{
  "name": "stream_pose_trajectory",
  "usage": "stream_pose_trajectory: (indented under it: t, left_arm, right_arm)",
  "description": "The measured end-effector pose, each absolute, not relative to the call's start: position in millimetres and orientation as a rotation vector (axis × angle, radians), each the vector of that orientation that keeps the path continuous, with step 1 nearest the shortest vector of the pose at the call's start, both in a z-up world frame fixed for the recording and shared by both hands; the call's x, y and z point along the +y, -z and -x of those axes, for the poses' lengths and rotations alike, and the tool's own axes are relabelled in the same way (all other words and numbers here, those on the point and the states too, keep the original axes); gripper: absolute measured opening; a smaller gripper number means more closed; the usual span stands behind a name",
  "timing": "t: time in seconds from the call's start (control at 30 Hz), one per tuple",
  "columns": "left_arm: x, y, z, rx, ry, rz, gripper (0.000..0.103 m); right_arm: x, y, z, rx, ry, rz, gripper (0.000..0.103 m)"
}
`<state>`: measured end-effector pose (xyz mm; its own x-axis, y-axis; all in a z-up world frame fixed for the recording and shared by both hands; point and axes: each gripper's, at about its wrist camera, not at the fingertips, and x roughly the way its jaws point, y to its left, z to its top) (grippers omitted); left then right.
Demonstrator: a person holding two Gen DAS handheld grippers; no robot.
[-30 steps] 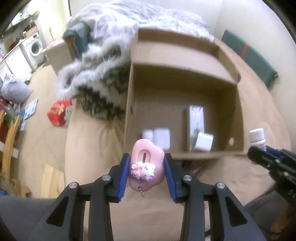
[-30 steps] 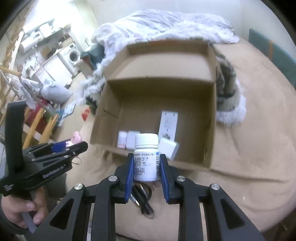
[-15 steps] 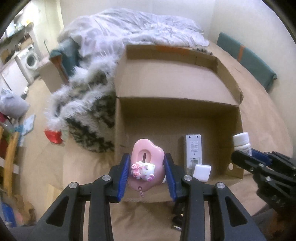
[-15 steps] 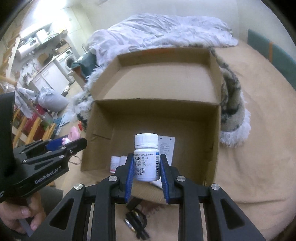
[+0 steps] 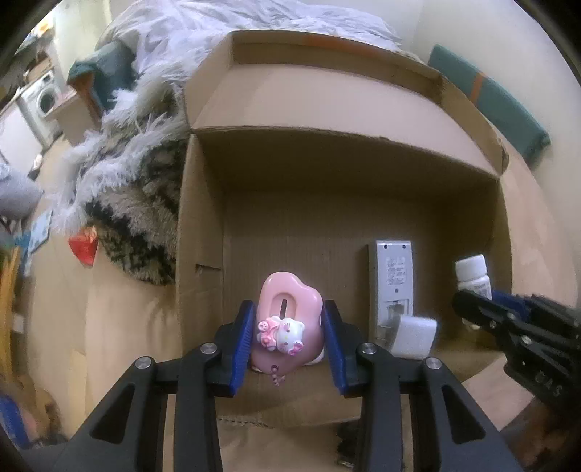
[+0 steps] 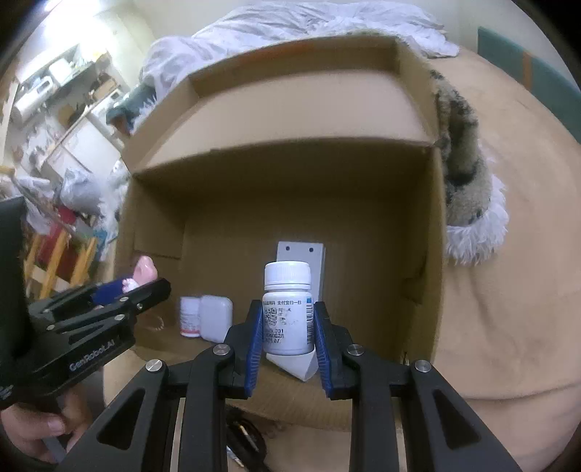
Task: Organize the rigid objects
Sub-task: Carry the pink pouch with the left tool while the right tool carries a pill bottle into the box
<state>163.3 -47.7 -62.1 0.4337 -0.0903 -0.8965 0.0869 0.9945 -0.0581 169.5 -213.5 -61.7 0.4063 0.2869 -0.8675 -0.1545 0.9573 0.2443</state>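
Note:
My left gripper (image 5: pixel 288 336) is shut on a pink heart-shaped toy (image 5: pixel 288 308) with a small cat figure on its front, held over the near left part of an open cardboard box (image 5: pixel 203 225). My right gripper (image 6: pixel 287 332) is shut on a white pill bottle (image 6: pixel 287 308), upright over the box's (image 6: pixel 434 254) near middle. On the box floor lie a grey remote (image 5: pixel 392 276), a white adapter (image 5: pixel 412 336), a small white bottle (image 6: pixel 190 316) and a white case (image 6: pixel 216 317). Each gripper appears in the other's view: the left gripper (image 6: pixel 141 287), the right gripper (image 5: pixel 468 296).
The box sits on a tan bed cover (image 6: pixel 508 290). A furry patterned blanket (image 5: pixel 134 203) lies along its left side, a white duvet (image 5: pixel 254 21) behind it. Black items (image 6: pixel 247 443) lie on the cover before the box's near wall. A hand (image 6: pixel 32 432) holds the left gripper.
Both grippers have moved forward and down, from in front of the box's near wall to over its inside, each still holding its object. The box now fills both views.

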Motion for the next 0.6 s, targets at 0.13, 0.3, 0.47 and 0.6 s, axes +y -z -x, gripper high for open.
stream_pose_trajectory:
  t: [0.13, 0.3, 0.47, 0.6]
  left_arm:
    - [-53, 69, -162, 1.125, 0.132, -0.015, 0.034]
    - [-58, 75, -161, 1.137, 0.133, -0.038, 0.034]
    - [-58, 86, -163, 1.167, 0.129, -0.026, 0.034]
    - [-58, 93, -164, 1.191, 0.138, -0.021, 0.034]
  right_arm:
    - [-214, 71, -175, 1.152, -0.268, -0.148, 0.028]
    - [-211, 82, -176, 1.196, -0.256, -0.122, 0.028]
    - [-215, 90, -178, 1.228, -0.231, -0.137, 0.028]
    - [-217, 98, -180, 1.261, -0.206, -0.143, 0.028]
